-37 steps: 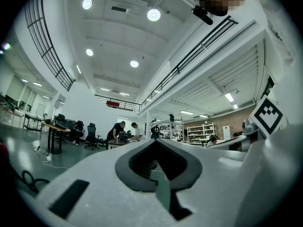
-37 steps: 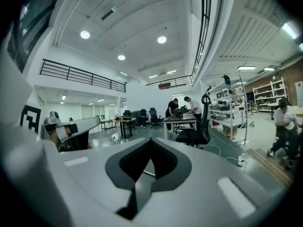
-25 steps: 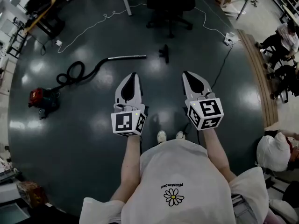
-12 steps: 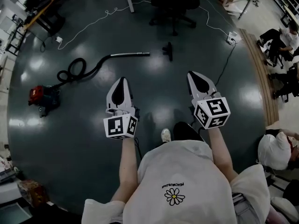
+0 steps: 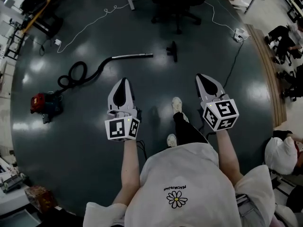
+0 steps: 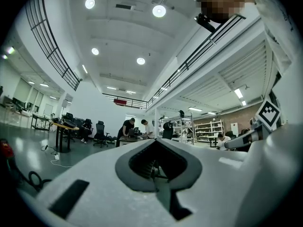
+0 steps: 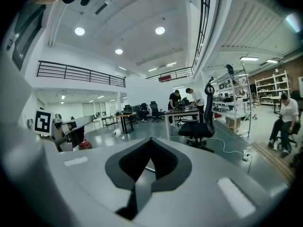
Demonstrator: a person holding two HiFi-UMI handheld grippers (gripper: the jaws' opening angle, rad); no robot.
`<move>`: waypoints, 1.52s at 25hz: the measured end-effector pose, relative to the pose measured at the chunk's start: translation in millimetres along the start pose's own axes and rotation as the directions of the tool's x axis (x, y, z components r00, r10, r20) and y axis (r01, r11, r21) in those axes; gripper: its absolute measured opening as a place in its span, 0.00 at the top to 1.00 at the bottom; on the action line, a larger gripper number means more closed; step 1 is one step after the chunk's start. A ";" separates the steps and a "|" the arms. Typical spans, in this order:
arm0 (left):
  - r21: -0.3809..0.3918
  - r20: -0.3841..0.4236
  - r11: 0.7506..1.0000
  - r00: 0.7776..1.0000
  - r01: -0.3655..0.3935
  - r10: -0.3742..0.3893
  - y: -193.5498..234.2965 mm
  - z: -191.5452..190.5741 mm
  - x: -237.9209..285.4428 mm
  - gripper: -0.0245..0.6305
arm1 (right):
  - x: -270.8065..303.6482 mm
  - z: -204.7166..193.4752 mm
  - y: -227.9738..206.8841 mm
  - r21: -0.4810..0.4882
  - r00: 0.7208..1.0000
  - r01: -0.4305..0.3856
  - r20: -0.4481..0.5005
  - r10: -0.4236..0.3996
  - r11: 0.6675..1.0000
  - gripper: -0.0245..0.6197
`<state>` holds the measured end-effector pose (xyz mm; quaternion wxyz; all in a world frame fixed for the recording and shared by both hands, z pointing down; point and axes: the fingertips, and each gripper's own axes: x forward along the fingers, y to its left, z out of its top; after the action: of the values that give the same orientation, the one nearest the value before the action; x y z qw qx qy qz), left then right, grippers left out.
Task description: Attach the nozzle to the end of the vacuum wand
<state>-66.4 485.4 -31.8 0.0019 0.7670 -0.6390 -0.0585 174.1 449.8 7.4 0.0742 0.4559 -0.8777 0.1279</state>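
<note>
Red vacuum body (image 5: pixel 45 104): sits on the dark glossy floor at the far left, and its details are too small to read.
Black hose (image 5: pixel 78 72): coils once beside the vacuum body and then runs right to the wand.
Metal wand (image 5: pixel 132 56): lies flat on the floor with its bare free end pointing right towards the nozzle.
Left gripper (image 5: pixel 121 81): is held out above the floor, well short of the wand. In the left gripper view its jaws (image 6: pixel 156 142) are pressed together with nothing between them.
Nozzle (image 5: pixel 173 49): a small dark piece on the floor just right of the wand's free end, separated from it by a gap. Its shape is hard to make out against the floor.
Office chair (image 5: pixel 177 6): stands behind the nozzle, with its top cut off by the frame edge.
Right gripper (image 5: pixel 202 76): is held level with the left gripper and touches nothing. In the right gripper view its jaws (image 7: pixel 150 140) are clenched together and empty.
Power strip (image 5: pixel 240 33): a white block at the upper right, with a cable trailing from it.
People at the right edge (image 5: pixel 284 34): seated and mostly cut off.
</note>
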 end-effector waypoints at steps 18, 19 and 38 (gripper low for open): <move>0.029 -0.028 0.999 0.999 -0.019 0.020 96.0 -23.9 269.9 0.96 | 264.5 77.6 -124.9 -0.041 0.996 -0.078 -0.036 0.076 0.996 0.95; 0.029 -0.029 1.000 1.000 -0.009 0.010 101.6 -28.1 282.7 0.96 | 276.9 78.9 -129.4 -0.042 0.997 -0.073 -0.038 0.072 0.996 0.95; 0.102 0.012 0.988 0.992 0.120 -0.122 193.1 -38.8 516.8 0.96 | 500.5 142.6 -181.6 0.078 1.000 0.009 0.000 -0.009 0.997 0.95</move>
<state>-160.8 -59.4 -23.4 -0.0462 0.8030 -0.5933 -0.0332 33.9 -83.0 23.1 0.0568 0.4626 -0.8698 0.1618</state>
